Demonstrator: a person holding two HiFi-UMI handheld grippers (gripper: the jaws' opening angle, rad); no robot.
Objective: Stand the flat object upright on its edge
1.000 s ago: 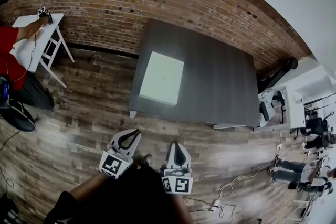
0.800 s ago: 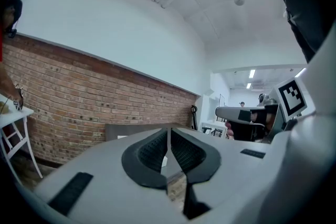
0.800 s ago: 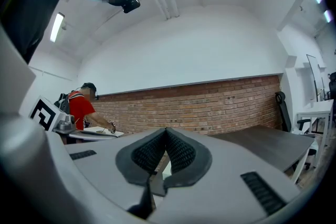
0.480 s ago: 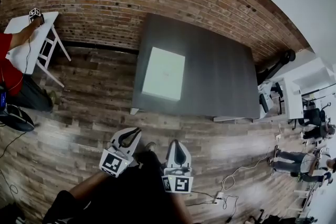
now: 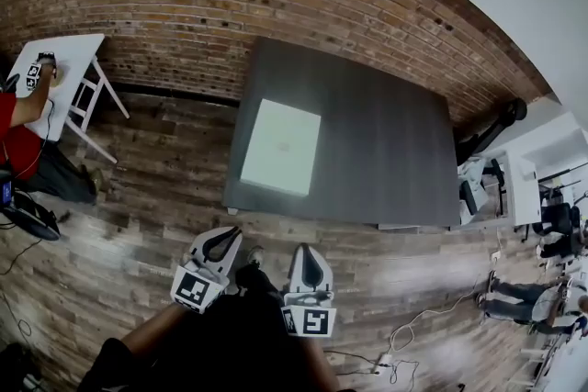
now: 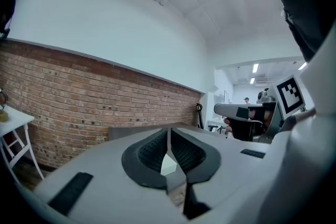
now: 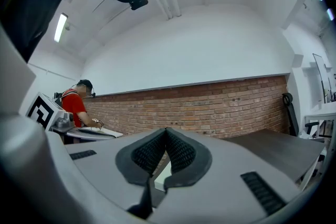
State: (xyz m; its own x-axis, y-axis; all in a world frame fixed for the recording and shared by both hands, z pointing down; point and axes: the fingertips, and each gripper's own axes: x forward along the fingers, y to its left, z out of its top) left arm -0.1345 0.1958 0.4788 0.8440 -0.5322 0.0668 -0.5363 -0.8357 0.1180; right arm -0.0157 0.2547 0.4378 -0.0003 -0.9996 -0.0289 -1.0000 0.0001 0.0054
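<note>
Showed a white flat object [image 5: 280, 147] lying flat on a dark tabletop [image 5: 386, 142], close to the left edge and nearer the front left corner than the far one, with nothing else on that surface. Held the left gripper [image 5: 228, 239] and the right gripper [image 5: 309, 260] side by side over the wooden floor [image 5: 138, 197], short of the tabletop's front edge and well apart from the object. Had both pairs of jaws closed on nothing, pads pressed together in each gripper view. Looked like the approach stage, with the object untouched. Would probably go best by opening one pair of jaws before reaching in, catching a long side of the object and tipping it up slowly. Would likely need the other gripper braced against the opposite side, to stop any sliding across the smooth surface. Risked a skid off the left edge if pushed rather than lifted, or a topple past upright. Ought to end on a long edge for balance, with a gentle release.
</note>
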